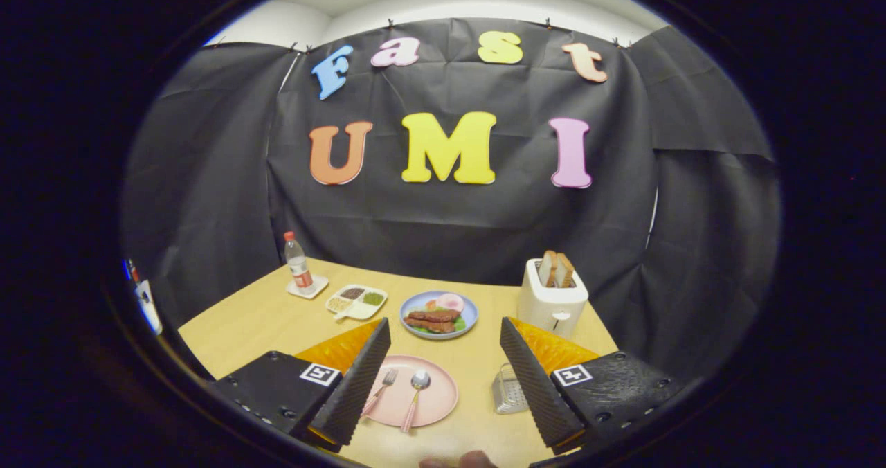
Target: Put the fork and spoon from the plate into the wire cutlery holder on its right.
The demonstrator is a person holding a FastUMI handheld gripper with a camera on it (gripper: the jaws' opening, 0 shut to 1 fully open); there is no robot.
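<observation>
A pink plate (pixel 437 400) lies on the wooden table, below and between my fingers. On it rest a fork (pixel 381 389) and a spoon (pixel 415 396), both with pink handles, side by side, the fork on the left. The wire cutlery holder (pixel 507 389) stands to the plate's right, partly hidden behind my right finger (pixel 536 385). My gripper (pixel 443 335) hovers above the table with its fingers wide apart and nothing between them. The left finger (pixel 356 385) overlaps the plate's left rim.
Beyond the fingers sit a blue plate of food (pixel 439 313), a white toaster (pixel 552 302) holding bread slices, a divided snack tray (pixel 356 301) and a water bottle (pixel 298 263) on a coaster. The table (pixel 263 322) ends near the black cloth wall.
</observation>
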